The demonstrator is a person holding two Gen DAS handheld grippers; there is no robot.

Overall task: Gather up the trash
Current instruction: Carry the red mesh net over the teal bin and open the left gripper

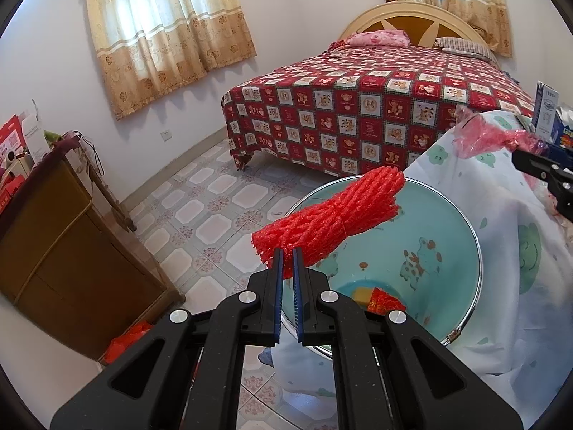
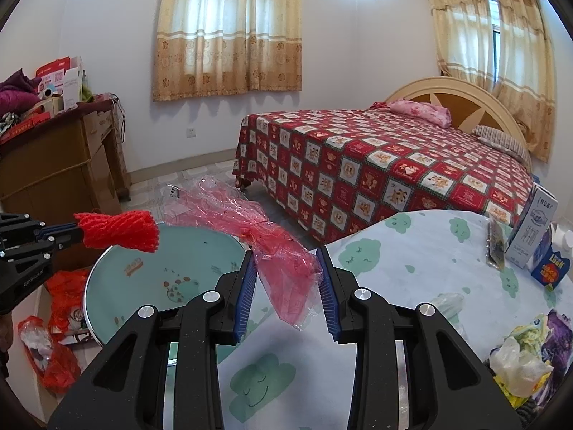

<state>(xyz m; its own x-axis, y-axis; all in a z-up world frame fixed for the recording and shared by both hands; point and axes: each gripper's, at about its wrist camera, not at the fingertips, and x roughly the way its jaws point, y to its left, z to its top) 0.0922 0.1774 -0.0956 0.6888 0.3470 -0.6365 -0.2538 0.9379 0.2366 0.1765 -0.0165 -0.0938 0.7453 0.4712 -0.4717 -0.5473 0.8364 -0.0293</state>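
My left gripper (image 1: pixel 288 261) is shut on one end of a red foam net sleeve (image 1: pixel 329 218), which sticks out above a round teal bin (image 1: pixel 429 215) with cartoon animals on its inner wall. Yellow and red scraps (image 1: pixel 378 295) lie at the bin's bottom. In the right wrist view my right gripper (image 2: pixel 286 261) is shut on a crumpled red cellophane wrapper (image 2: pixel 283 268), held in the air between the bin (image 2: pixel 186 251) and the table. The left gripper (image 2: pixel 77 231) with the foam sleeve (image 2: pixel 118 231) shows at the left, over the bin's rim.
The table's cloud-print cloth (image 2: pixel 412 261) carries a milk carton (image 2: pixel 533 229), a blue box (image 2: pixel 549 265), a dark wrapper (image 2: pixel 496 247) and crumpled plastic bags (image 2: pixel 523 362). Red bags (image 2: pixel 53 340) lie on the floor by a wooden cabinet (image 2: pixel 53 165). A bed (image 2: pixel 376 165) stands behind.
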